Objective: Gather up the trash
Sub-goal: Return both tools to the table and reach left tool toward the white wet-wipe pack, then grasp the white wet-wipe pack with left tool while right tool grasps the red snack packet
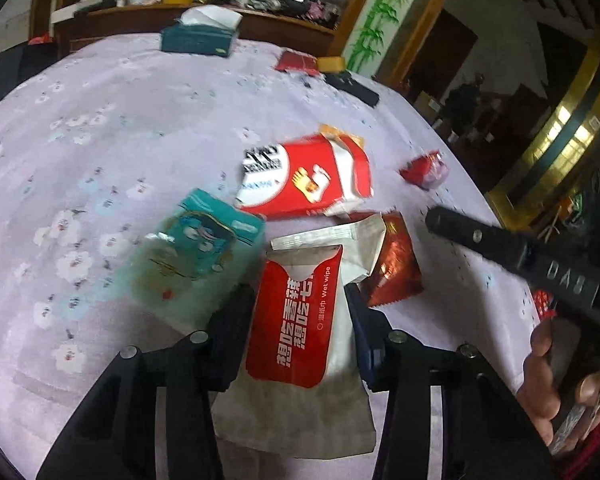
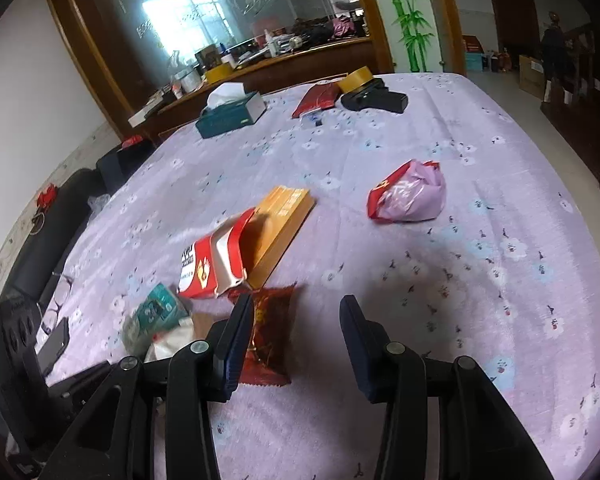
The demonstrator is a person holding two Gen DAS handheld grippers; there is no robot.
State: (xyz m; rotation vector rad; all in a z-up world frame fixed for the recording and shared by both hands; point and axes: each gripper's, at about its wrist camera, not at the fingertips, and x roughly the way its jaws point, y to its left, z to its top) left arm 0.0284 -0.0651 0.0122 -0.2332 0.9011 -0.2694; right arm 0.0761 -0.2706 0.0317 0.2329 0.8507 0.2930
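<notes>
My left gripper (image 1: 300, 292) is shut on a red and white wet wipe packet (image 1: 300, 320), held just above the purple flowered tablecloth (image 1: 100, 140). A teal wrapper (image 1: 196, 248) lies to its left, a red snack bag (image 1: 308, 176) beyond it, a dark red foil wrapper (image 1: 396, 264) to its right. My right gripper (image 2: 296, 320) is open and empty; its left finger (image 2: 236, 336) is beside the dark red foil wrapper (image 2: 268, 336). A crumpled pink and red wrapper (image 2: 408, 192) lies farther right. The red snack bag (image 2: 216, 264) leans on an orange box (image 2: 284, 224).
A teal tissue box (image 2: 232, 114), a red envelope (image 2: 318, 98), a tape roll (image 2: 354, 78) and a black case (image 2: 374, 100) sit at the table's far edge. Glasses (image 2: 60, 296) and a phone (image 2: 54, 346) lie at the left. A wooden cabinet stands behind.
</notes>
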